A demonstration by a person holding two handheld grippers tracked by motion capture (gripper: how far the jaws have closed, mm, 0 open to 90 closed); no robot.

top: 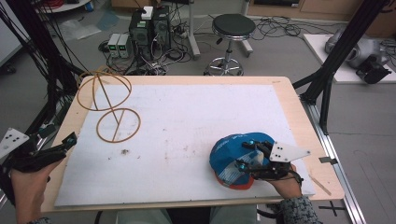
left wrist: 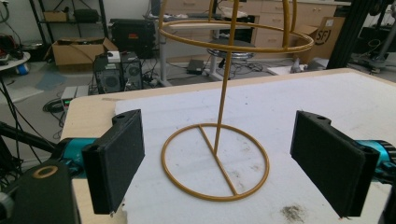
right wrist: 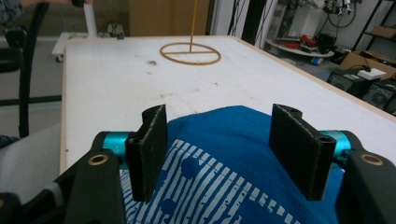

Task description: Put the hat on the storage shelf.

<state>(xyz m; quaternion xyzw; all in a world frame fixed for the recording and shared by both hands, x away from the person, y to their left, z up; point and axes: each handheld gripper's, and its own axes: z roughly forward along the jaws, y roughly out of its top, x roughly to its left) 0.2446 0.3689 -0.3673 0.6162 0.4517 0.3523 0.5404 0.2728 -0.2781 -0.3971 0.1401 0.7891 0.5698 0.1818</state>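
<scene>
Two claws | right claw [right wrist: 224,154] half-open astride blue cap [right wrist: 224,186] | left claw [left wrist: 229,163] wide, empty

One blue cap [top: 236,156], one gold wire stand [top: 108,105] — two grippers, one stool [top: 232,28]

Between my right gripper's [right wrist: 219,156] black jaws I see a blue cap [right wrist: 233,168] with white stripes and an orange underside.

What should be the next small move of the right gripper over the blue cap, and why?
Probably close the right gripper fully on the blue cap. Its jaws straddle the cap's crown but do not clearly press on it yet, and the wire stand waits across the table.
</scene>
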